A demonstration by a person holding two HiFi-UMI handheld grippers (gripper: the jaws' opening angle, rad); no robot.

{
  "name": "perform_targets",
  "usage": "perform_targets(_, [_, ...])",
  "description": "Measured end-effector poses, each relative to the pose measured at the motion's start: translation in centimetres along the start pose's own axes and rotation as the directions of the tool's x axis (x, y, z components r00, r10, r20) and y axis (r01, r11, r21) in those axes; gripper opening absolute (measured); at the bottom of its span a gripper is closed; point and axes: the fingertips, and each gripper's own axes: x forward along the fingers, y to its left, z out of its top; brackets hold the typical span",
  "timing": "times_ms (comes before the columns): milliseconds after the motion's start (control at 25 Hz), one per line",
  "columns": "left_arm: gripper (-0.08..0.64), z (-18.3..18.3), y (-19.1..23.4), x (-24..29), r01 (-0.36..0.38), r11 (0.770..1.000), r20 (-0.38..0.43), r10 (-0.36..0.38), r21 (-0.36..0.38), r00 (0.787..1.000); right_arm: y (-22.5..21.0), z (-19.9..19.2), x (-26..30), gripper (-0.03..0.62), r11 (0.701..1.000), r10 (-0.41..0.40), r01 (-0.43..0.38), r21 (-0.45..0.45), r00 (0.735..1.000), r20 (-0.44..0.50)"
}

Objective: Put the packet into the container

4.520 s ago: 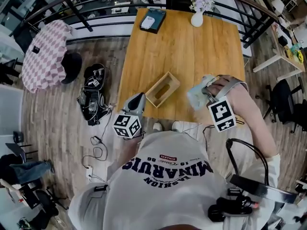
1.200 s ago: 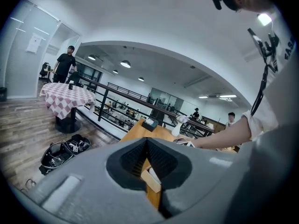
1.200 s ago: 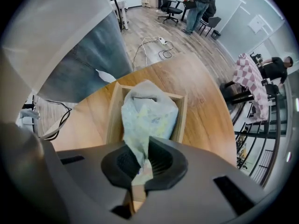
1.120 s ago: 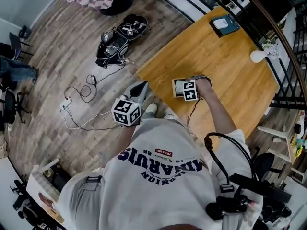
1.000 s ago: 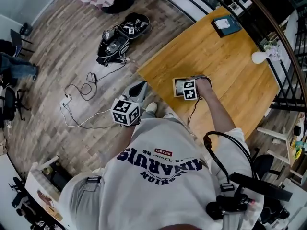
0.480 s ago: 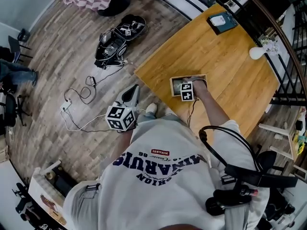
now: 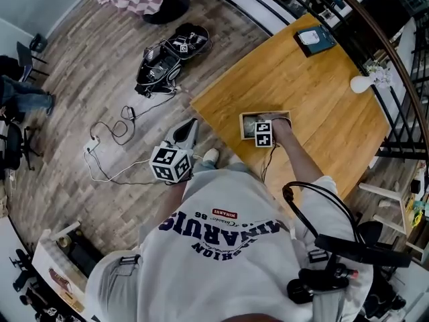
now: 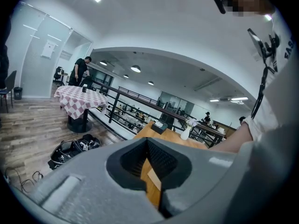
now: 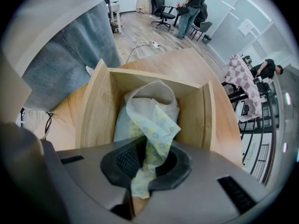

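One broad light-wood table (image 7: pixel 322 79) lies under the open-topped rectangular wooden container (image 9: pixel 96 111), with only a narrow strip of tabletop on the container's side nearest the person. Directly over the container hangs the right gripper (image 9: pixel 142 174), its jaws squeezed together on a thin twist of plastic. Well apart from the container, past the table edge and above the floor (image 7: pixel 100 79), the left gripper (image 8: pixel 149 171) is idle. Its jaws look drawn together with nothing between them, though only a sliver of gap shows there. Smallest is the pale translucent plastic packet with yellow-green print (image 9: pixel 140 111), whose neck is that twist. Its bulging body is down inside the container, between the walls, and seems to rest on the bottom. I judge the task nearly done: the packet is in place, and what remains is to release the neck and lift clear of the container
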Motion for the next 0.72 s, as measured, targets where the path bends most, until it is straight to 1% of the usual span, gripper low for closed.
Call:
perform_targets(40, [-0.002, -0.1, -0.1, 0.1, 0.005, 1.0, -0.003, -0.005, 0.001, 1.0, 0.0, 0.1, -0.3, 0.024, 1.0, -0.001, 0.001, 0.005, 1.0, 0.014])
perform_targets(80, [-0.002, -0.2, -0.2, 0.1, 0.01, 1.0, -0.007, -0.01, 0.002, 1.0, 0.0, 0.2, -0.6, 0.048, 1.0, -0.001, 0.0, 0.013, 0.999, 0.033])
perform_targets(160, [-0.002, -0.5, -0.4, 0.2, 0.019, 1.0, -0.015, -0.019, 0.008, 1.0, -0.1, 0.5, -1.1, 0.112, 1.0, -0.002, 0.0, 0.03, 0.998, 0.068])
perform_targets(280, [-0.002, -0.5, -0.7, 0.3, 0.036, 0.999, -0.023, -0.035, 0.018, 0.999, -0.2, 0.5, -2.3, 0.187, 1.0, -0.016, 0.015, 0.025, 0.998, 0.067])
perform_targets(400, [-0.002, 0.1, -0.5, 0.6, 0.055, 0.998, -0.03, -0.054, 0.025, 0.998, -1.2, 0.3, -3.8, 0.21, 0.999, -0.04, 0.038, 0.031, 0.998, 0.051])
perform_targets(480, [-0.002, 0.5, -0.2, 0.9, 0.071, 0.997, -0.036, -0.07, 0.032, 0.997, -2.1, 0.6, -5.0, 0.216, 0.997, -0.061, 0.058, 0.052, 0.996, 0.061])
perform_targets(560, [-0.002, 0.7, -0.1, 1.0, 0.095, 0.994, -0.041, -0.093, 0.045, 0.995, -2.8, 1.1, -6.6, 0.236, 0.991, -0.101, 0.093, 0.093, 0.992, 0.081])
perform_targets(600, [-0.002, 0.7, -0.2, 0.9, 0.109, 0.993, -0.044, -0.106, 0.054, 0.993, -3.1, 1.3, -7.5, 0.241, 0.985, -0.133, 0.122, 0.119, 0.987, 0.09])
perform_targets(640, [-0.002, 0.7, -0.5, 0.9, 0.122, 0.991, -0.045, -0.119, 0.062, 0.992, -3.5, 1.5, -8.4, 0.248, 0.976, -0.176, 0.16, 0.149, 0.979, 0.1])
perform_targets(680, [-0.002, 0.7, -0.7, 1.0, 0.132, 0.989, -0.045, -0.129, 0.069, 0.991, -4.0, 1.6, -9.4, 0.268, 0.962, -0.225, 0.202, 0.185, 0.968, 0.112])
perform_targets(720, [-0.002, 0.8, -1.1, 1.2, 0.141, 0.987, -0.044, -0.138, 0.075, 0.989, -4.8, 1.5, -10.5, 0.272, 0.943, -0.279, 0.247, 0.224, 0.952, 0.123])
